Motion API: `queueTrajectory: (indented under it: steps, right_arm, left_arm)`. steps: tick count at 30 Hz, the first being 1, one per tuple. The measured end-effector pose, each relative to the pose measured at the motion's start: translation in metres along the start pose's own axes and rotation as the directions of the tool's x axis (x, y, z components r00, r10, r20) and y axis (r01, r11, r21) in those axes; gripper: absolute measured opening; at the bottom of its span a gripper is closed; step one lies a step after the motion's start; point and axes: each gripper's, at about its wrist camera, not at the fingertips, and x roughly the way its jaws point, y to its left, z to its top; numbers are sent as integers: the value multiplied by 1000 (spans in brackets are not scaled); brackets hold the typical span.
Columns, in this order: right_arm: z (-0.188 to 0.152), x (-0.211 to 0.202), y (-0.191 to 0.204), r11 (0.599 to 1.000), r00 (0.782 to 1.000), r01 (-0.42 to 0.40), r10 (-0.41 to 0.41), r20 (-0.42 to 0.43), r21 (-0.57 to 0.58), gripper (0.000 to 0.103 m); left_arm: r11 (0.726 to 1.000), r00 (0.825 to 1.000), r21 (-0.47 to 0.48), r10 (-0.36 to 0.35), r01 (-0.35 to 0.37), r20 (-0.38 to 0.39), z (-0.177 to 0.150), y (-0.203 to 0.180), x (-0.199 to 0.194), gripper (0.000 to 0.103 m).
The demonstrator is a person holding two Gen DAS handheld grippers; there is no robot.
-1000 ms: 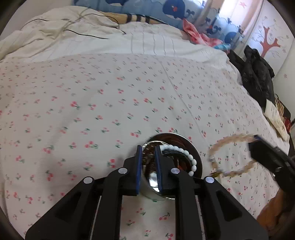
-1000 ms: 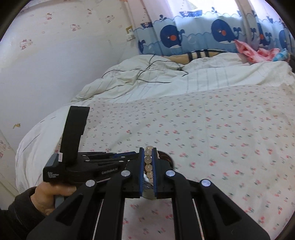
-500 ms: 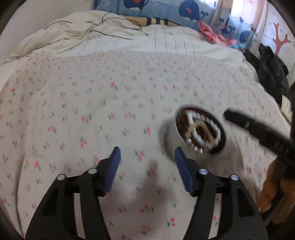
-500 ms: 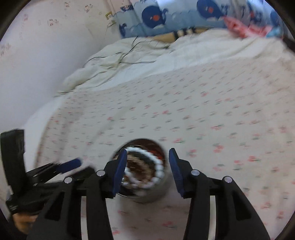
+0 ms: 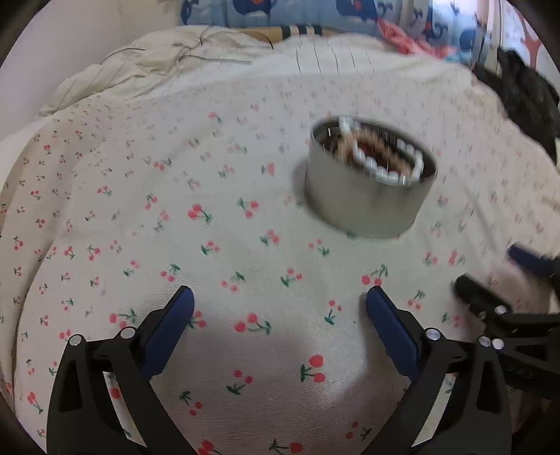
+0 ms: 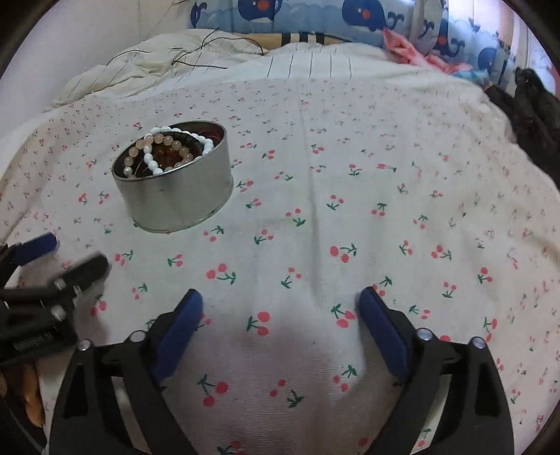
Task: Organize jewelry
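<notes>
1. Silver metal tin [image 6: 175, 190] stands upright on the cherry-print bedsheet [image 6: 315, 217], left of centre in the right wrist view and right of centre in the left wrist view [image 5: 367, 196].
2. Inside the tin lie several bead bracelets: a white bead bracelet [image 6: 154, 162], a peach bead bracelet [image 6: 148, 143] and a dark bead bracelet [image 6: 190, 140], piled together and partly resting on the rim.
3. Left tool [image 5: 280, 308] has its blue-padded fingers spread wide, holding nothing; it hovers over bare sheet, near the tin but apart from it.
4. Right tool [image 6: 280, 311] is likewise spread wide and holds nothing, with the tin ahead and to its left, apart from it.
5. Each tool shows at the edge of the other's view; the left wrist view is blurred.
6. Beyond the sheet lie a cream duvet [image 6: 210, 59] with thin black cables [image 6: 196, 56] on it, and a whale-print curtain [image 6: 315, 17].
7. Dark clothing [image 6: 532, 112] sits at the bed's right edge.
</notes>
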Motion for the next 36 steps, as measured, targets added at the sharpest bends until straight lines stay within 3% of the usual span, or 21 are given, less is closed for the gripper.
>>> queueTrajectory:
  steps: [14,36]
  right_arm:
    - [-5,3,3,1000,1000,22,-22,-21,-2,96]
    - [-4,6,-4,1000,999,-6,6,-38,19,96]
  left_arm:
    - [998,998,-45,-49,48,-25,-1,9,8,96]
    - [998,998,-41,-52,50,-47,0,8,14,96]
